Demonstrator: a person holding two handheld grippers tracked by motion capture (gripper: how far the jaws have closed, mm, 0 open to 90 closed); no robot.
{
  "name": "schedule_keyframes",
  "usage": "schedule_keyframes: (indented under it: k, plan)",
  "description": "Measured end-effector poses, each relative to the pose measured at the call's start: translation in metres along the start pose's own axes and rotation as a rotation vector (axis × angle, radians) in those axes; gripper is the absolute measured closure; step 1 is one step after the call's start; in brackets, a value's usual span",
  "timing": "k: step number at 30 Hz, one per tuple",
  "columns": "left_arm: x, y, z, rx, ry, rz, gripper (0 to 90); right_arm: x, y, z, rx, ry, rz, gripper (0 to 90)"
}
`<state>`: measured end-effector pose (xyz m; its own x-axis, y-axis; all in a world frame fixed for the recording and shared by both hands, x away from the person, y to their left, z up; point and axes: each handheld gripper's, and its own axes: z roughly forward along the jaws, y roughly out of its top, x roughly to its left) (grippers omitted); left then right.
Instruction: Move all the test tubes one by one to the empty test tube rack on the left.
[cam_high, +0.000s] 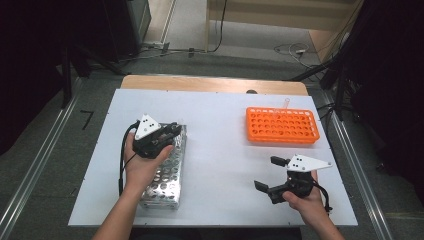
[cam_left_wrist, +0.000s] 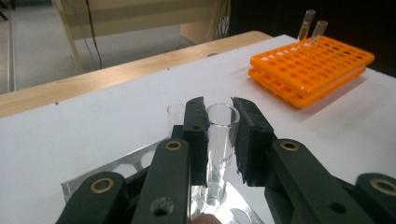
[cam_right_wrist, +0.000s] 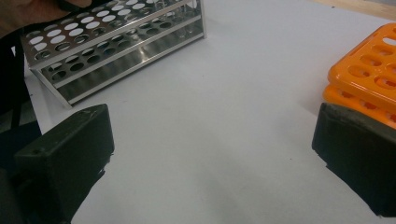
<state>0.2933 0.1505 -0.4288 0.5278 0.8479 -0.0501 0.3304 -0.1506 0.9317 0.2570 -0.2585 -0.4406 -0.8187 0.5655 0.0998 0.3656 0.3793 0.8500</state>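
My left gripper (cam_high: 170, 131) is over the far end of a metal tube rack (cam_high: 167, 176), held by a hand. In the left gripper view its jaws are shut on a clear upright test tube (cam_left_wrist: 219, 140), whose lower end sits in a hole of the metal rack (cam_left_wrist: 119, 171). A second clear tube (cam_left_wrist: 175, 115) stands just behind the left jaw. My right gripper (cam_high: 269, 173) is held low over the white table near its front right, open, with nothing between its jaws (cam_right_wrist: 215, 154).
An orange tube rack (cam_high: 282, 125) lies at the back right with two clear tubes (cam_left_wrist: 313, 27) standing at its far edge. The white tabletop (cam_high: 220, 150) has bare room between the two racks. Cables lie on the floor beyond the table.
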Motion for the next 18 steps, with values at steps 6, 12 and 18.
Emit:
schedule_keyframes:
  k: [6,12,18]
  plan:
    - [-0.0052,-0.004,0.0044,0.051,0.02,0.023,75.9,0.0009,0.0005,0.0001,-0.005,-0.001,-0.006,0.0]
    - [-0.007,-0.0053,0.0068,0.098,0.027,0.035,75.7,0.0001,0.0005,-0.0008,-0.004,-0.006,-0.004,0.0]
    - [-0.0061,-0.0047,0.0082,0.13,0.005,0.012,74.4,-0.0042,-0.0002,-0.0017,-0.009,-0.014,0.004,0.0]
